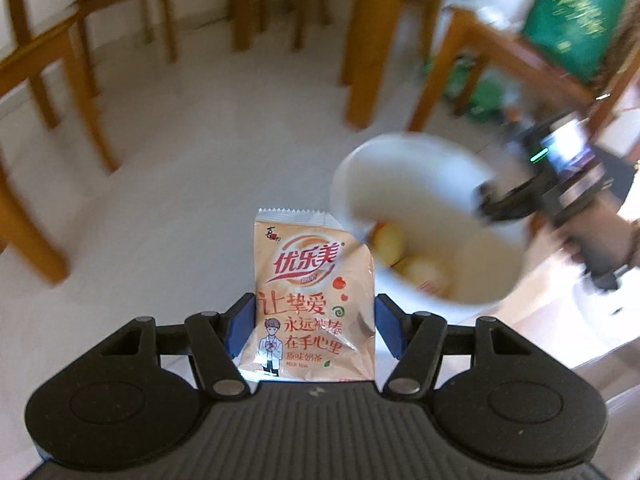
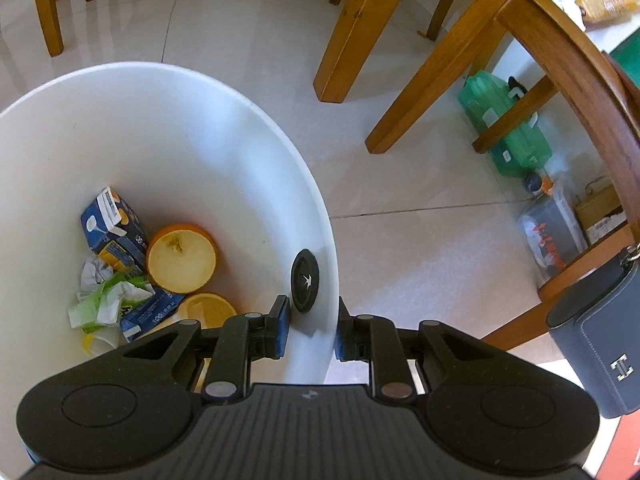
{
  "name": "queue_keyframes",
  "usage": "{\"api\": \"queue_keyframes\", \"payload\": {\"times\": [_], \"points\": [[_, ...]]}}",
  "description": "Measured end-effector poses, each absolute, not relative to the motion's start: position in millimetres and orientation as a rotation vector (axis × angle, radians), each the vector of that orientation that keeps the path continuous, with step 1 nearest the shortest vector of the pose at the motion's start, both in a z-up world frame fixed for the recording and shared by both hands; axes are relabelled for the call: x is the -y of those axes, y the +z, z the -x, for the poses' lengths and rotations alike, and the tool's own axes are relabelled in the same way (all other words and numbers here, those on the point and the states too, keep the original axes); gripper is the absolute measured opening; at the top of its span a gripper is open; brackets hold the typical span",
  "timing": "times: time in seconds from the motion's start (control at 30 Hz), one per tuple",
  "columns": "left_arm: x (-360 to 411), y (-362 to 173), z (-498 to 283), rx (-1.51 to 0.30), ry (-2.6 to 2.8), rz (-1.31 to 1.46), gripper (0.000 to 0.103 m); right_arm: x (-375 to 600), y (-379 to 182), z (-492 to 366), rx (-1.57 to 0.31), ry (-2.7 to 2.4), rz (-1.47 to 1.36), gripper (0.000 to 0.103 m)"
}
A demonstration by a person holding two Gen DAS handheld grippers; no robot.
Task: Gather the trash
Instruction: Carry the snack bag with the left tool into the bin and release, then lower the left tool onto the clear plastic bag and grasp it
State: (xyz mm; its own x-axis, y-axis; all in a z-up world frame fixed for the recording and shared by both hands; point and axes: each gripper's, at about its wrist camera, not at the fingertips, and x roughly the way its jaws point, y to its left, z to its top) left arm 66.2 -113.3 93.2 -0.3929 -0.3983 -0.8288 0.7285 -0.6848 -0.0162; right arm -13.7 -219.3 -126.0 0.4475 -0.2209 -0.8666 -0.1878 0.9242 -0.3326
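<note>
We hold the left gripper [image 1: 315, 326] clamped on a milk tea sachet [image 1: 314, 300], its blue pads pressing the packet from both sides. The sachet stands upright between the fingers, print facing the left wrist camera, its serrated top edge just beside the rim of the white bin [image 1: 420, 220]. The bin appears blurred in this view, tilted toward us, with yellow-orange shapes visible inside.

Our right gripper [image 2: 310, 330] is closed on the bin [image 2: 180, 140] wall: one blue pad [image 2: 280, 332] sits inside the bin, the other outside, rim pinched between them. A round black disc [image 2: 305, 280] sits on the inner wall just above the inner pad.

Contents at the bin bottom, right wrist view: two orange halves [image 2: 182, 258], cut faces up; a blue carton [image 2: 114, 228]; crumpled white and green wrappers [image 2: 106, 294]; a second blue carton piece partly under the wrappers.

Surroundings: tiled floor [image 2: 400, 248], wooden chair and table legs [image 2: 348, 40], a green plastic container [image 2: 508, 128] under a chair, a dark grey bag [image 2: 600, 352] hanging at right.
</note>
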Motion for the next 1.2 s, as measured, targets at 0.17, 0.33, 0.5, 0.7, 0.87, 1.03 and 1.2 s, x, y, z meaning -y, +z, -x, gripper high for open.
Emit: {"api": "queue_keyframes", "payload": {"times": [0.17, 0.33, 0.5, 0.7, 0.87, 1.03, 1.2], "points": [[102, 112, -22, -0.461, -2.220, -1.075, 0.063, 221, -125, 13, -1.120, -0.024, 0.402, 0.025], [99, 105, 14, -0.455, -2.295, -1.043, 0.082, 221, -125, 13, -1.122, -0.022, 0.390, 0.024], [99, 103, 13, -0.464, -2.258, -1.032, 0.088, 222, -124, 12, -1.120, -0.021, 0.384, 0.024], [113, 89, -13, -0.529, -2.175, -1.035, 0.088, 222, -123, 12, -1.119, -0.019, 0.381, 0.024], [126, 72, -38, -0.583, -2.103, -1.026, 0.088, 222, -123, 11, -1.112, -0.018, 0.387, 0.024], [140, 50, -65, -0.625, -2.002, -1.031, 0.088, 223, -123, 10, -1.114, -0.016, 0.386, 0.023], [153, 20, -91, -0.664, -1.897, -1.040, 0.088, 223, -123, 10, -1.115, -0.015, 0.387, 0.023]]}}
